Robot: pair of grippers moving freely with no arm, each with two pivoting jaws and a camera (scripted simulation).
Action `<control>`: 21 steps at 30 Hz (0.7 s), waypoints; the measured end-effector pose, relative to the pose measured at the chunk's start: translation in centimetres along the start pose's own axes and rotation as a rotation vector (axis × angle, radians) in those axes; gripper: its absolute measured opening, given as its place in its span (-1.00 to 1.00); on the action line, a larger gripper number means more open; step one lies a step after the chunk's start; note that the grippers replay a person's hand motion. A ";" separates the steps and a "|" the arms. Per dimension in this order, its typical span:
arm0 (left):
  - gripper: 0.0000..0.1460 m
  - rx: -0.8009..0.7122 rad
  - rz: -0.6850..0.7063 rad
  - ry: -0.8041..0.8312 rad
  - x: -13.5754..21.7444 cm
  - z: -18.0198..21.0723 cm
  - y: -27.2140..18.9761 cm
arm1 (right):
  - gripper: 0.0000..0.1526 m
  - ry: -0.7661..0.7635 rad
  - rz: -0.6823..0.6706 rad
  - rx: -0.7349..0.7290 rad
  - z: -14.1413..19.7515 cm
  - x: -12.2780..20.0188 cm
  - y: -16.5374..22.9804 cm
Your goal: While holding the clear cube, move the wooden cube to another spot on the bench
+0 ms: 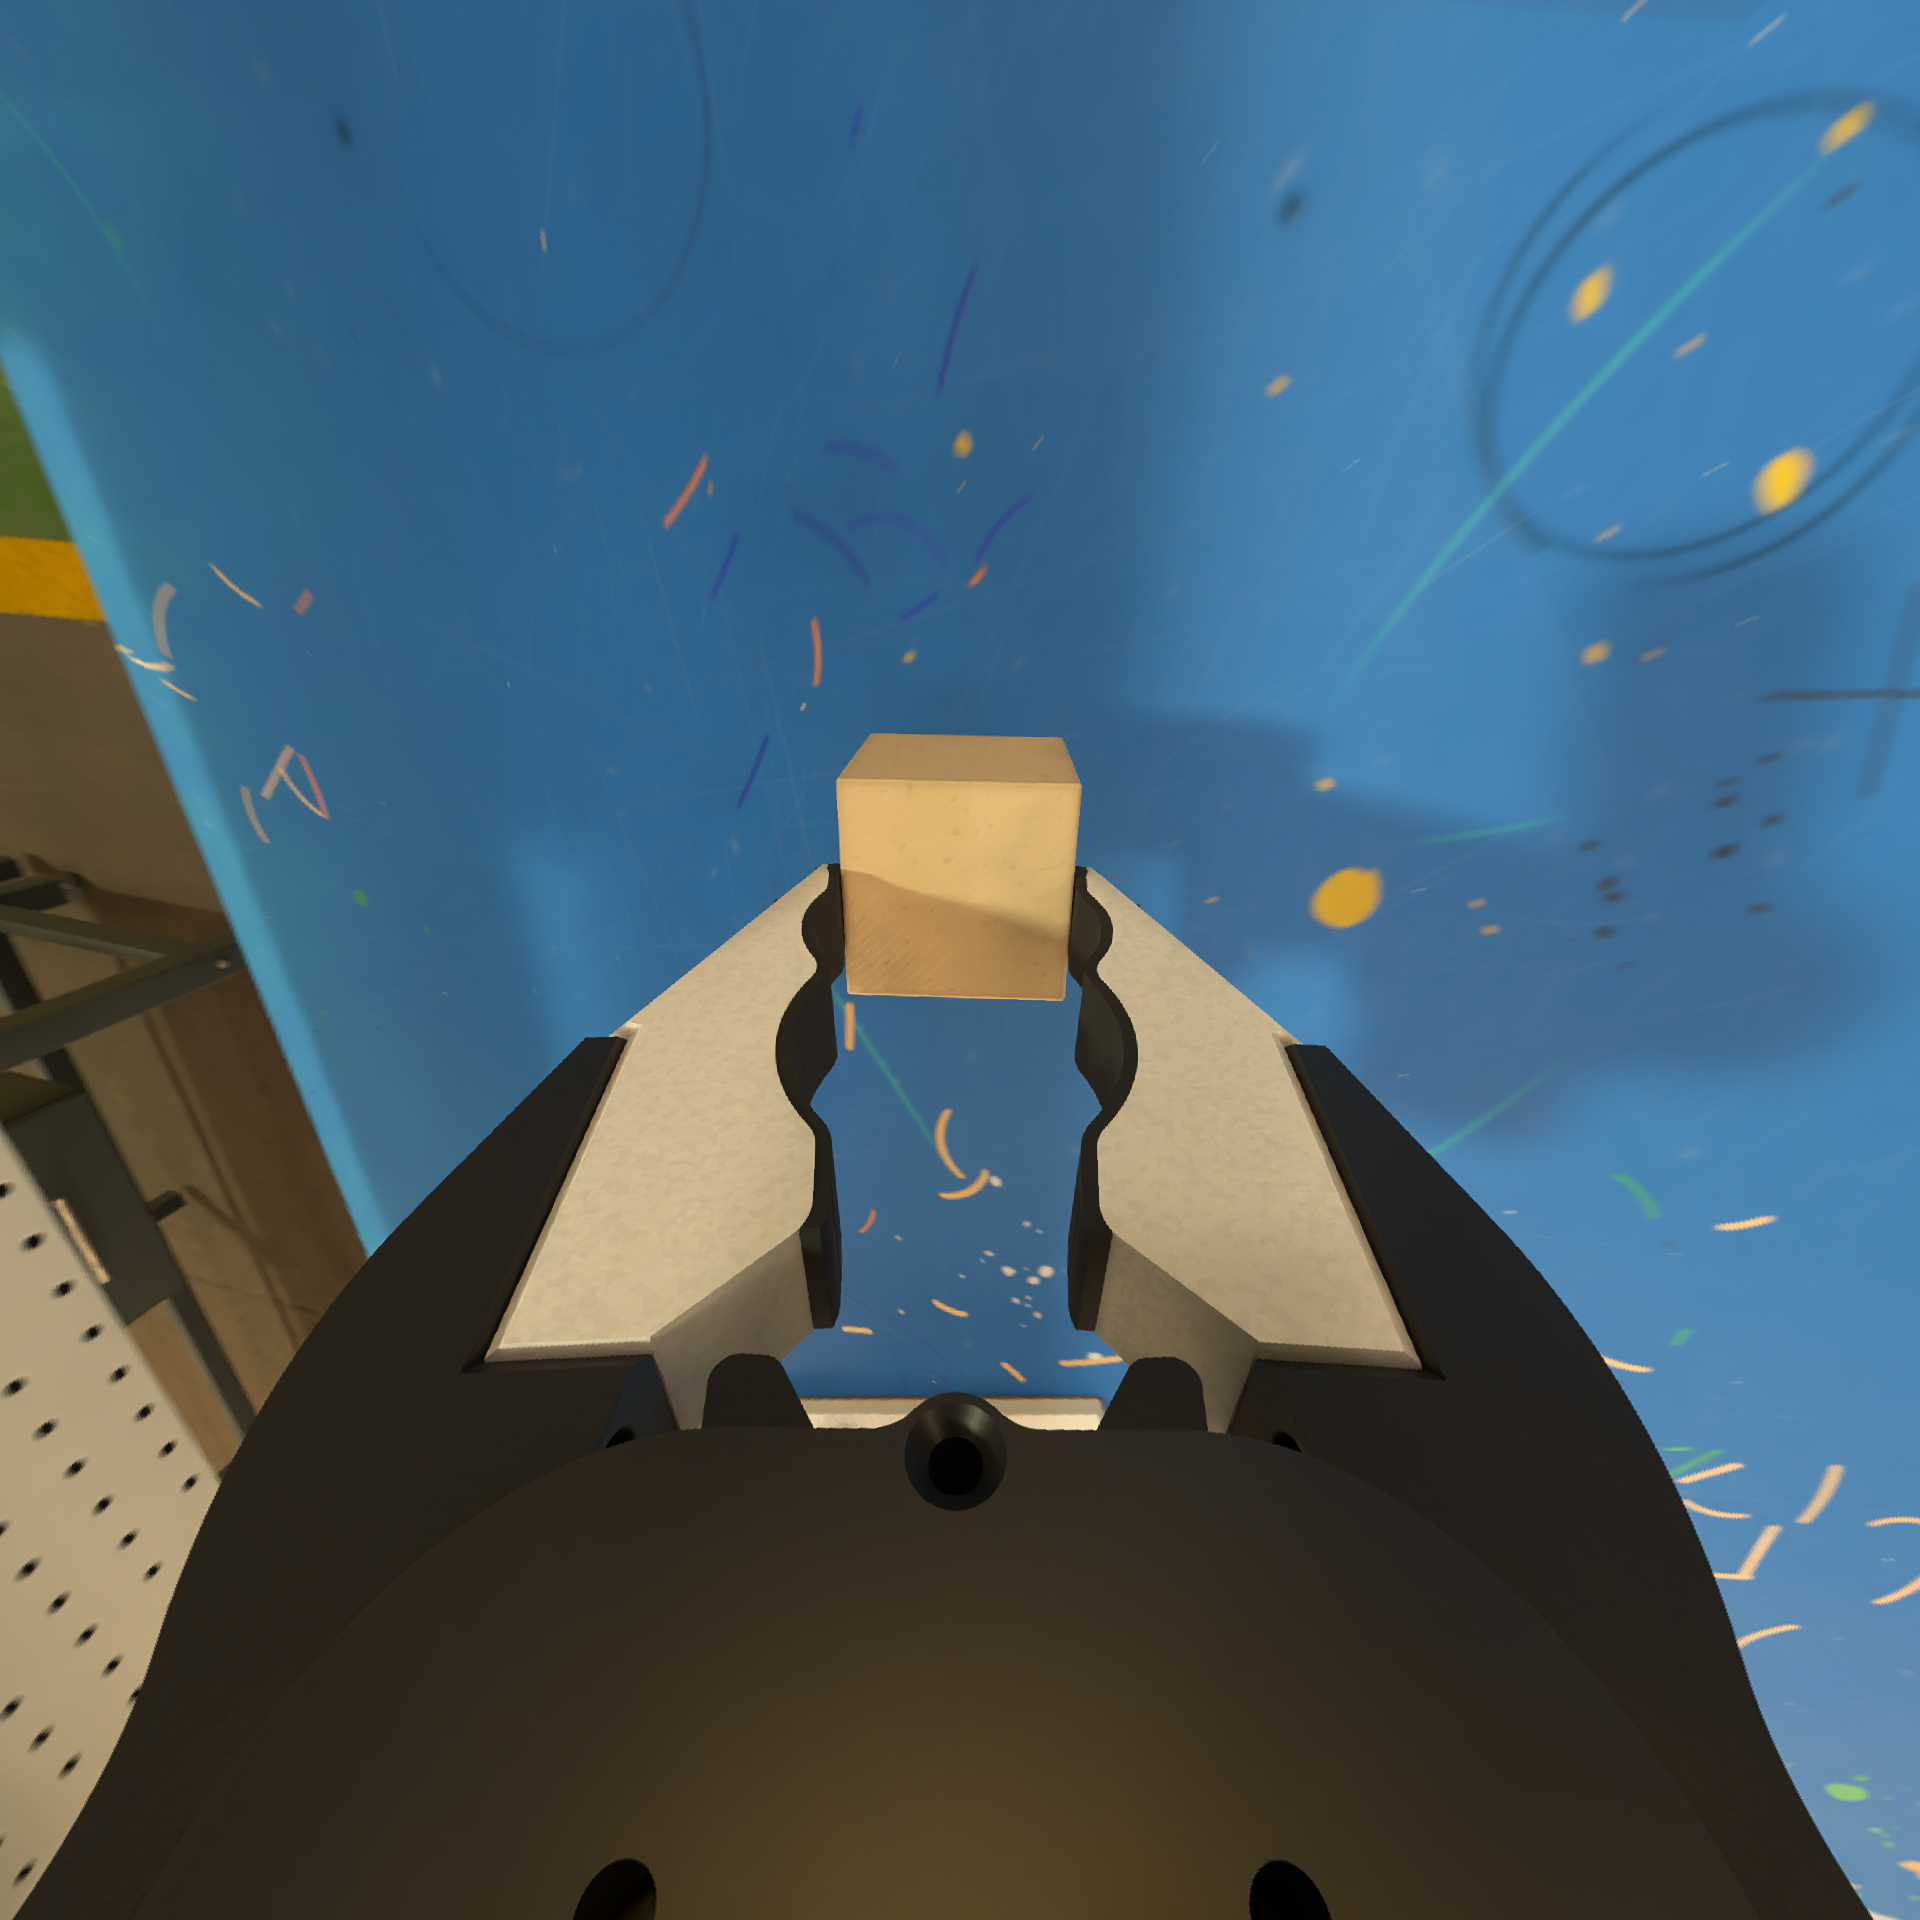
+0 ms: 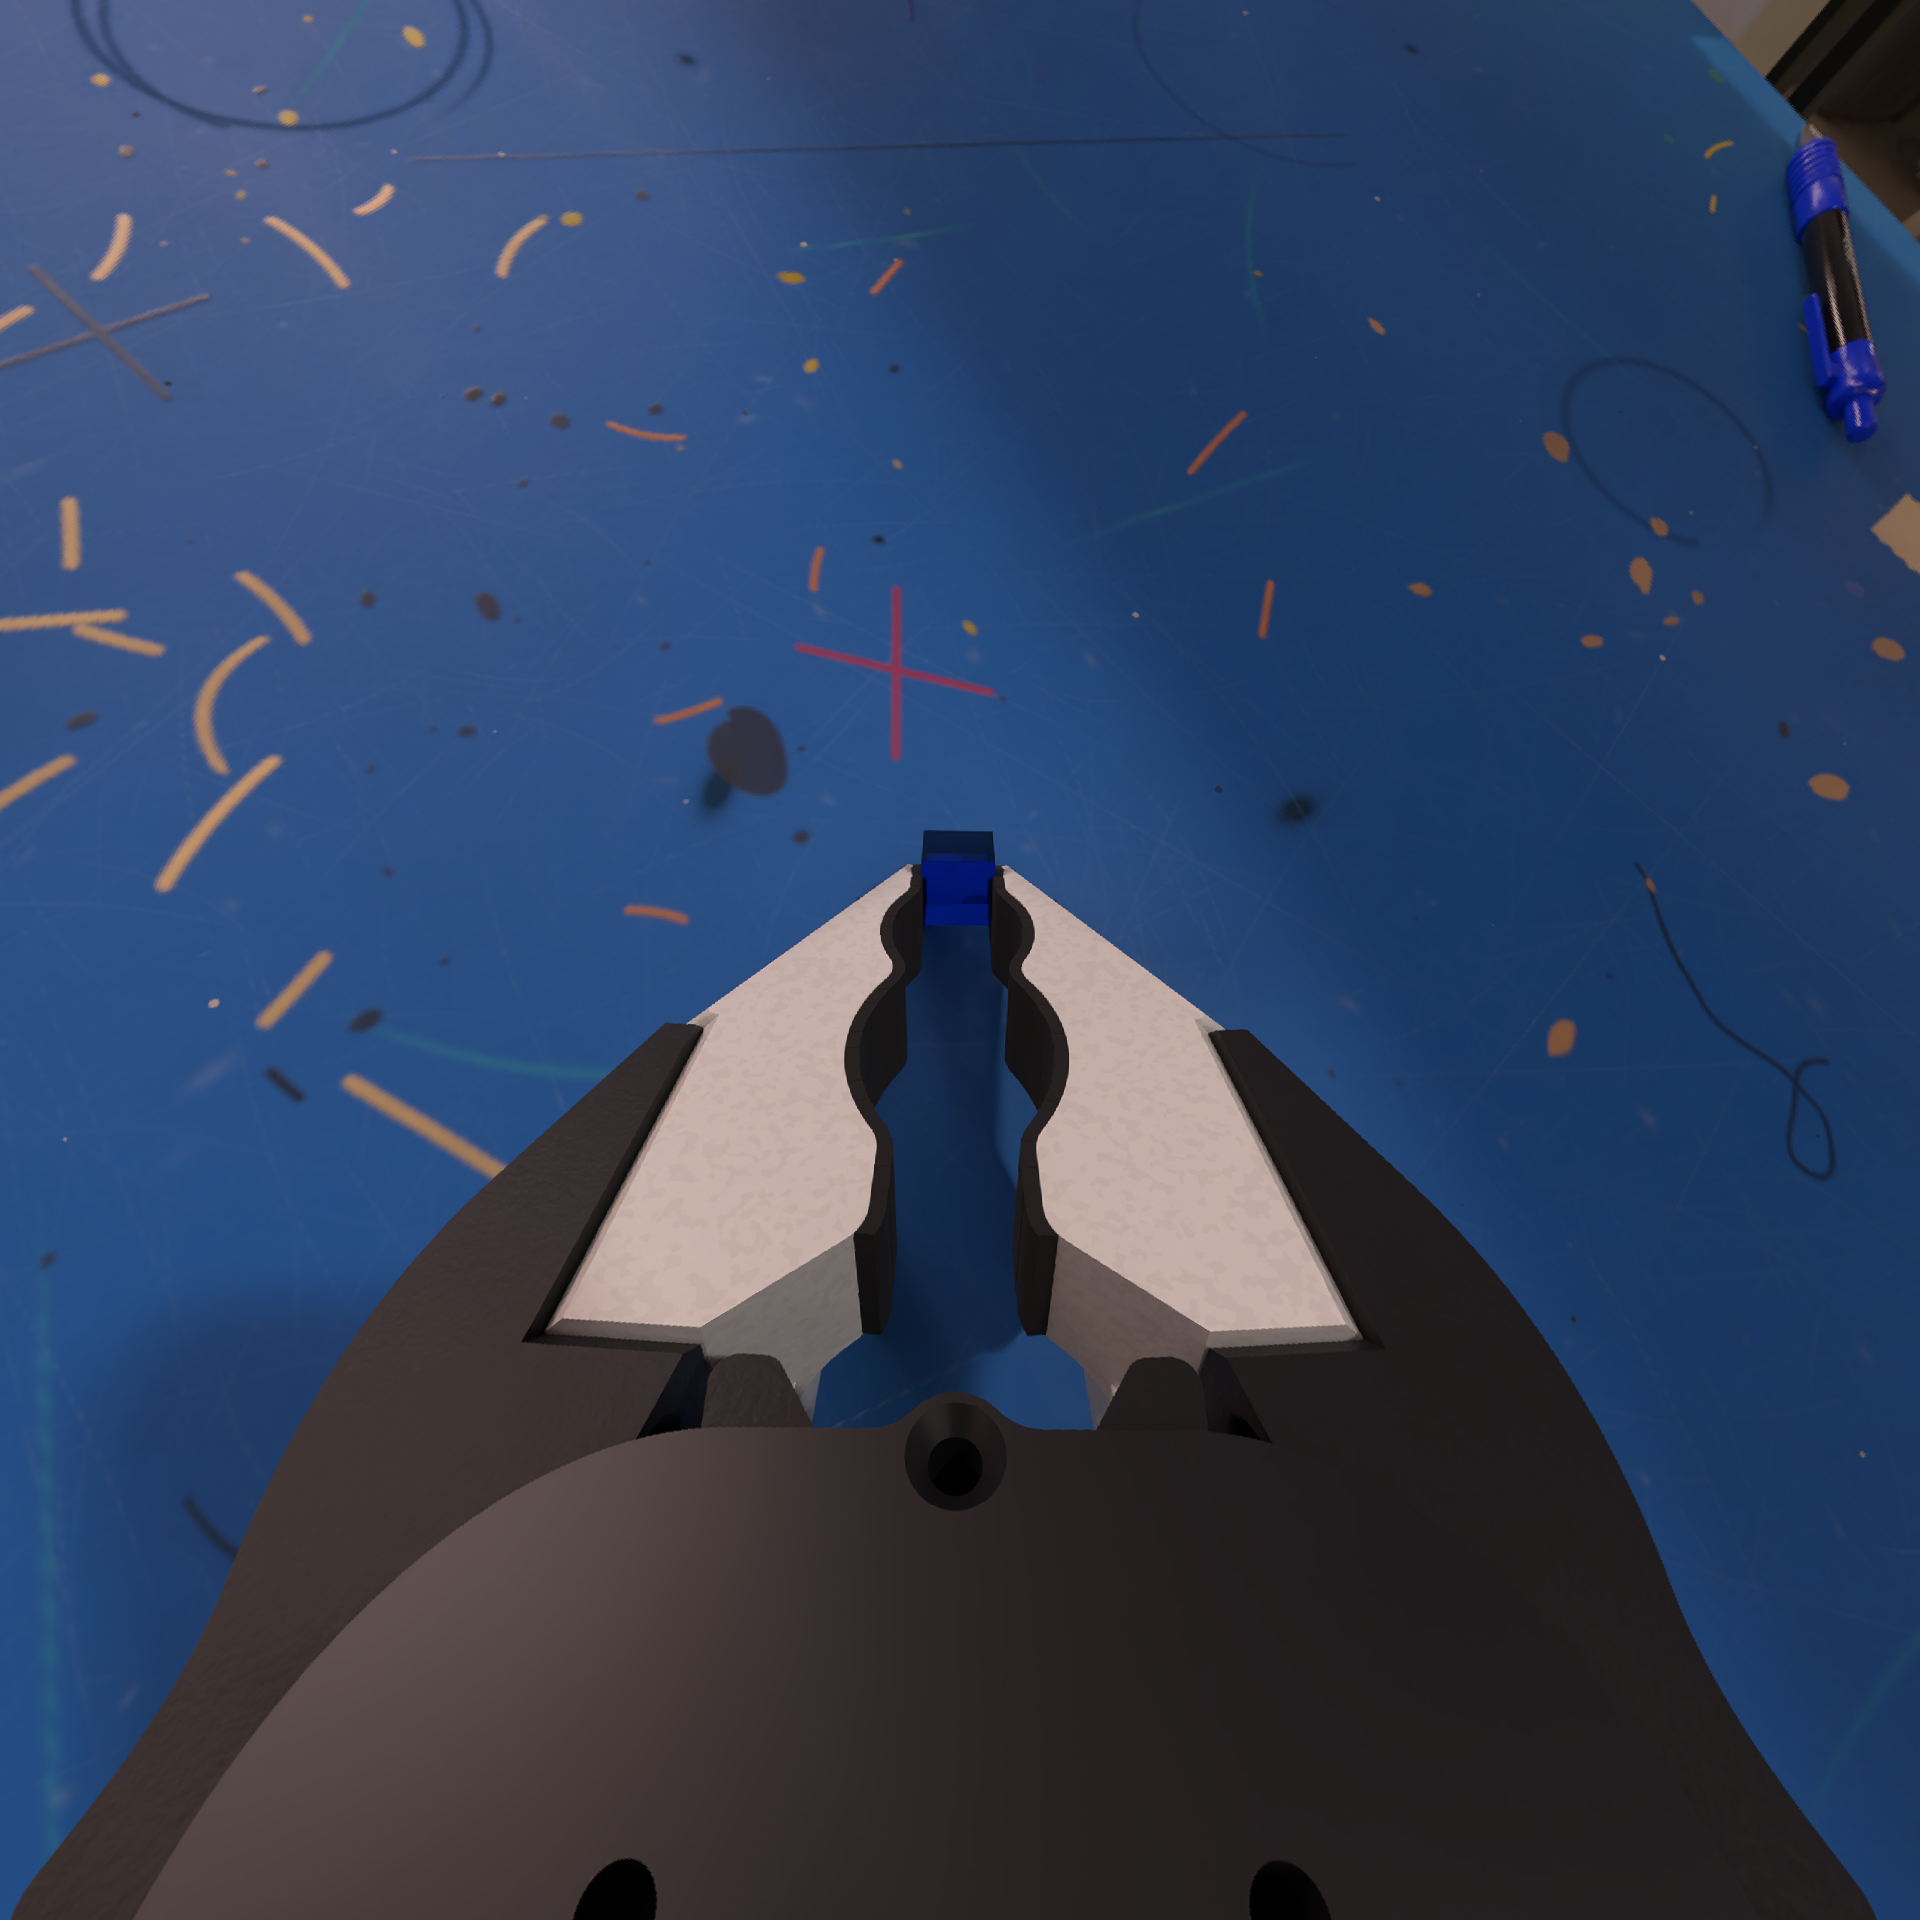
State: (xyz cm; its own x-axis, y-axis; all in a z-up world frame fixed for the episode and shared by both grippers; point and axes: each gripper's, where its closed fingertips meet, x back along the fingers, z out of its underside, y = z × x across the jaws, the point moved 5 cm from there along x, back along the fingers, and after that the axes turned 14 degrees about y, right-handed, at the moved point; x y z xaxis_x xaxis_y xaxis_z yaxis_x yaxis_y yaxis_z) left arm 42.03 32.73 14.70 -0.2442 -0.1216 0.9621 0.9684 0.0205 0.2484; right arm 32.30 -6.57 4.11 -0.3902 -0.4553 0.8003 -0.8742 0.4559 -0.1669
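Observation:
My left gripper (image 1: 956, 935) is shut on the wooden cube (image 1: 958, 831), a pale tan block pinched between the fingertips. It seems to hang a little above the blue bench (image 1: 1247, 416). My right gripper (image 2: 957, 894) is shut on the clear cube (image 2: 957, 878), a much smaller block that looks deep blue against the bench (image 2: 1351, 727). Only its top and near face show between the fingertips. Neither gripper shows in the other's view.
A blue and black pen (image 2: 1834, 291) lies near the bench's far right edge. A red cross mark (image 2: 896, 670) is painted just ahead of the right gripper. In the left wrist view the bench edge runs down the left, with a pegboard (image 1: 62, 1455) beyond it.

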 end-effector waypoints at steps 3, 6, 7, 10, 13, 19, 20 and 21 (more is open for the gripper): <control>-0.41 -0.011 -0.044 -0.035 3.4 -2.2 -3.3 | -0.85 0.000 -0.003 0.018 0.1 0.2 0.3; -0.41 -0.037 -0.050 -0.091 5.2 -5.8 -7.2 | -0.85 -0.005 -0.010 0.021 0.4 0.4 0.5; -0.41 -0.044 -0.042 -0.113 5.4 -7.2 -8.6 | -0.85 -0.005 -0.011 0.021 0.5 0.5 0.6; -0.41 -0.062 0.005 -0.165 5.3 -11.3 -12.3 | -0.85 -0.001 -0.012 0.029 0.7 0.7 0.6; -0.41 -0.055 0.054 -0.195 4.6 -15.0 -15.1 | -0.85 0.000 -0.016 0.033 0.9 0.8 0.6; -0.41 -0.070 0.128 -0.175 2.5 -19.7 -17.9 | -0.85 0.004 -0.025 0.042 1.0 0.9 0.6; -0.41 -0.071 0.135 -0.164 2.1 -20.1 -18.1 | -0.85 0.006 -0.025 0.045 1.0 0.9 0.6; -0.41 -0.073 0.138 -0.152 1.7 -20.5 -18.3 | -0.85 0.007 -0.027 0.047 1.0 0.9 0.6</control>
State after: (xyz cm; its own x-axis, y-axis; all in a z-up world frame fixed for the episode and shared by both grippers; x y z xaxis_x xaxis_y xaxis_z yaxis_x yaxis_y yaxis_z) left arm 24.96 11.77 9.48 -0.1087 0.0282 0.9937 0.9929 -0.0456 0.1099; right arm 31.13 -7.46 4.17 -0.3647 -0.4614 0.8088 -0.8969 0.4073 -0.1721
